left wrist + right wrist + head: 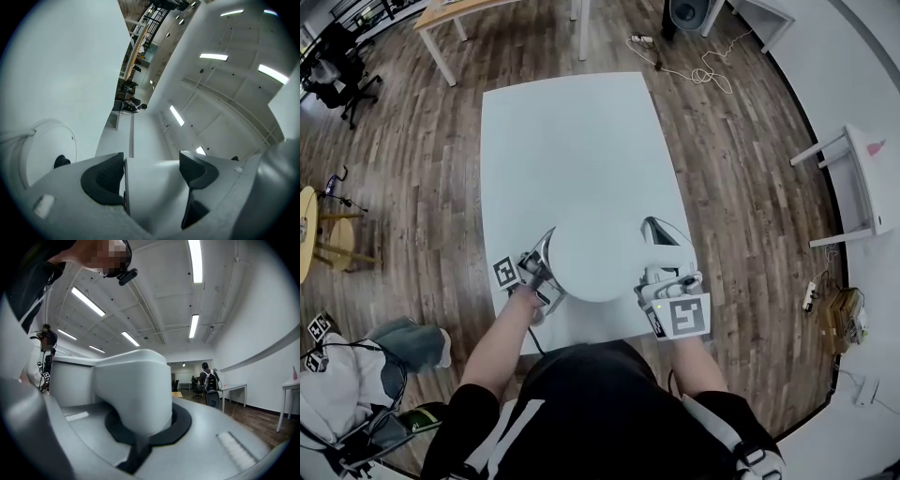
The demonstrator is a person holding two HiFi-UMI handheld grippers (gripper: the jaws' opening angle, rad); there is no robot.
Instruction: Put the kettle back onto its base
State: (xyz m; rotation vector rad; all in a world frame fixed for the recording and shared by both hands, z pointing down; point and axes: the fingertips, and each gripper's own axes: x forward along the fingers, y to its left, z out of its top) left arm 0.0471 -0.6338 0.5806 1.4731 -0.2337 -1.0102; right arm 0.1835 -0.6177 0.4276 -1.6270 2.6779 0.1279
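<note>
The white kettle (592, 251) is seen from above as a round lid, held over the near end of the white table (572, 131). My right gripper (662, 242) is shut on its thick white handle (133, 390), with the kettle's body (70, 380) to the left. My left gripper (544, 255) grips the opposite side; a white part of the kettle (152, 183) sits between its dark pads (103, 180). A round white disc (49, 150), possibly the base, lies on the table at the lower left of the left gripper view. In the head view the kettle hides the base.
Wooden floor surrounds the table. Cables (703, 70) lie on the floor beyond its far right corner. A white side table (862, 178) stands to the right, an office chair (337, 66) at the far left. A person with a backpack (208, 380) stands far off.
</note>
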